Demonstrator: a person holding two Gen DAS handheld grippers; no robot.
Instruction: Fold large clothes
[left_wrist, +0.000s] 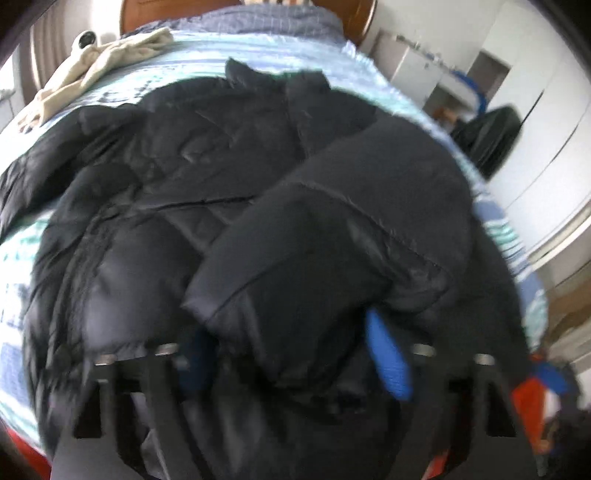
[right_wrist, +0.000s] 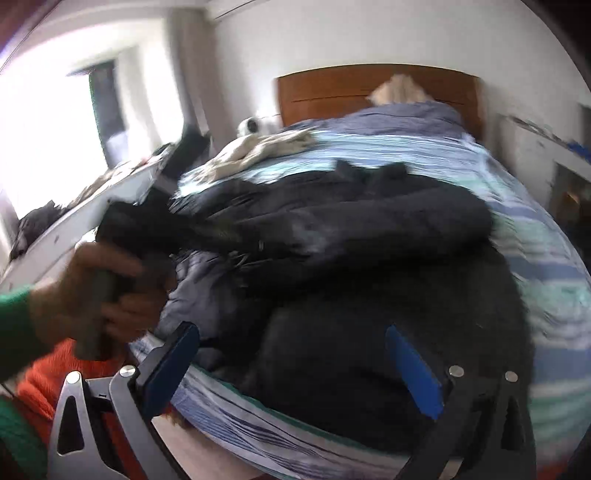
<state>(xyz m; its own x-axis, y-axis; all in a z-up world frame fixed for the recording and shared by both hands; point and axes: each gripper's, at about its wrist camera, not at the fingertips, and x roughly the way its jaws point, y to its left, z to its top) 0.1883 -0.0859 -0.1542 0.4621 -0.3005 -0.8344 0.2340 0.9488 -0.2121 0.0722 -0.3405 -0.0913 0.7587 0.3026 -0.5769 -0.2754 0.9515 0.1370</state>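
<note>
I see a black puffer jacket (left_wrist: 229, 177) spread across the bed (left_wrist: 258, 51), which wears a blue-and-teal striped cover. From my left wrist camera, the left gripper (left_wrist: 295, 354) has its jaws clenched on the jacket's sleeve cuff (left_wrist: 295, 280); a blue pad (left_wrist: 388, 358) shows at 5 o'clock of the cuff, and the other is mostly buried under fabric. From my right wrist camera, the right gripper (right_wrist: 295, 373) has its jaws released and spread wide, blue pads on either side of the jacket's near hem (right_wrist: 332, 350), grasping nothing. At 9 o'clock in that view, the person's left hand (right_wrist: 96, 295), in a green sleeve, grips the other tool's handle. A cream garment (left_wrist: 92, 70) lies crumpled at 11 o'clock, well apart from the jacket. The wooden headboard (right_wrist: 369, 92) stands at 12 o'clock. Both views are motion-blurred.
</note>
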